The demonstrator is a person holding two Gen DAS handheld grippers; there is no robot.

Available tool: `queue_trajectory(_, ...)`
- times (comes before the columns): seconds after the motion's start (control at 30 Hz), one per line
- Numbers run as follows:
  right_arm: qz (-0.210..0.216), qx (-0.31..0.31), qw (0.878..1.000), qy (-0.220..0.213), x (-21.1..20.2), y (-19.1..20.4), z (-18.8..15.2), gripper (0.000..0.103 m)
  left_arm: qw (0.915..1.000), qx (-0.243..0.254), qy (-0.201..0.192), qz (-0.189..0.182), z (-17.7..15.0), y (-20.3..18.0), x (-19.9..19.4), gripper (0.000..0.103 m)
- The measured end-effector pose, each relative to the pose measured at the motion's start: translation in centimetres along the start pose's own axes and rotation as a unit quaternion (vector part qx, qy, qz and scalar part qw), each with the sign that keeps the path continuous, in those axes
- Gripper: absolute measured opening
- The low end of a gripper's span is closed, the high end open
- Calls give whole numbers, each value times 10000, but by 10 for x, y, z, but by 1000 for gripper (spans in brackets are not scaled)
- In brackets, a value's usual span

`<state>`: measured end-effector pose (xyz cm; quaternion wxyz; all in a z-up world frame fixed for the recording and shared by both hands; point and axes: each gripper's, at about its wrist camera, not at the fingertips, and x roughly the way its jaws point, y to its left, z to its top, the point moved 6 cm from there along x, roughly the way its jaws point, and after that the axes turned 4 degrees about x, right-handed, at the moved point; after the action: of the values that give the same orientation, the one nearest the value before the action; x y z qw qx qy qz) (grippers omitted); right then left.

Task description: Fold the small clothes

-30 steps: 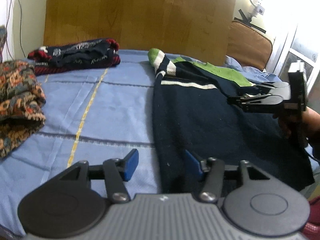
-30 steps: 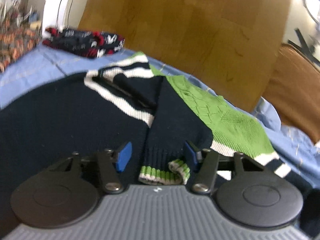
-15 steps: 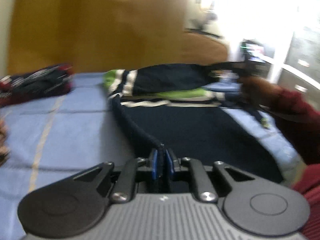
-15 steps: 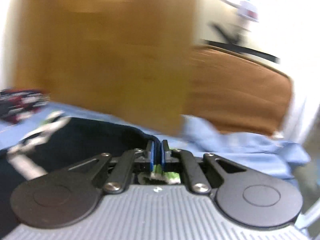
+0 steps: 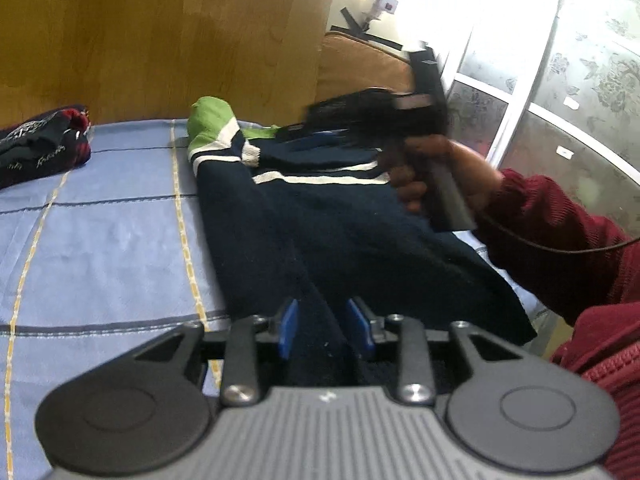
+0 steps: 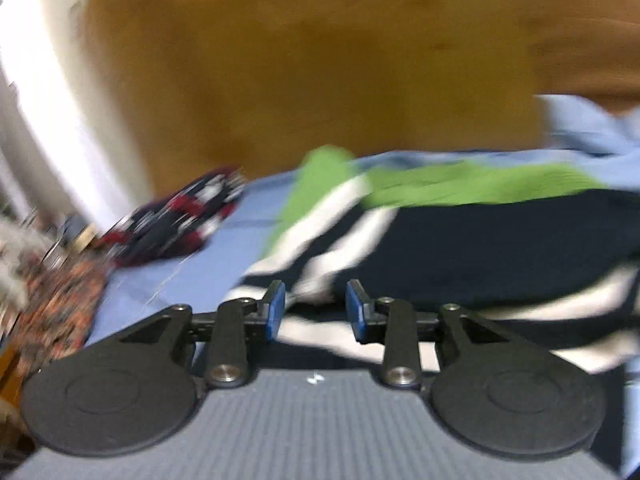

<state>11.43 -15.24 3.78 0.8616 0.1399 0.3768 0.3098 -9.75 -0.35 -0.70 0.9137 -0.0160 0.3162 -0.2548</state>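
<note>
Lying between parted left gripper (image 5: pixel 326 328) fingers, navy sweater (image 5: pixel 340 220), folded lengthwise

Sweater (image 5: pixel 340 216) on the bedsheet (image 5: pixel 100 240), folded garment (image 5: pixel 40 148) well apart to its left, headboard (image 5: pixel 160 40) behind.

The left wrist view sits low over the near edge of the bed (image 5: pixel 100 248), facing along the navy sweater (image 5: pixel 340 232) toward the wooden headboard (image 5: pixel 180 32); the right gripper (image 5: pixel 316 136) appears at the far right. The right wrist view, motion-blurred, sits close above the sweater (image 6: pixel 500 248), facing the headboard (image 6: pixel 320 60) and the far left corner. Both views share the sweater, the headboard and the folded dark-red garment (image 5: pixel 40 148) (image 6: pixel 180 220).
</note>
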Motion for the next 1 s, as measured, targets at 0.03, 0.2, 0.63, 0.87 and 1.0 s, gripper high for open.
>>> queue_trajectory(0.03, 94, -102, 9999, 62, 10, 12, -2, 37, 10000, 8, 20, -27, 2, -1, 2, 28)
queue_trajectory(0.2, 87, 75, 9993, 353, 70, 18, 15, 37, 9988, 215, 395, -196, 0, -9, 26, 22)
queue_trajectory(0.63, -52, 573, 9979, 282, 77, -5, 55, 29, 9978, -253, -453, -412, 28, 27, 2, 34)
queue_trajectory(0.87, -80, 358, 9984, 432, 115, 2, 76, 29, 9954, -542, -290, -730, 38, 33, 34, 32)
queue_trajectory(1.0, -378, 612, 9942, 801, 166, -19, 70, 22, 9955, -500, 112, -797, 25, 33, 54, 32)
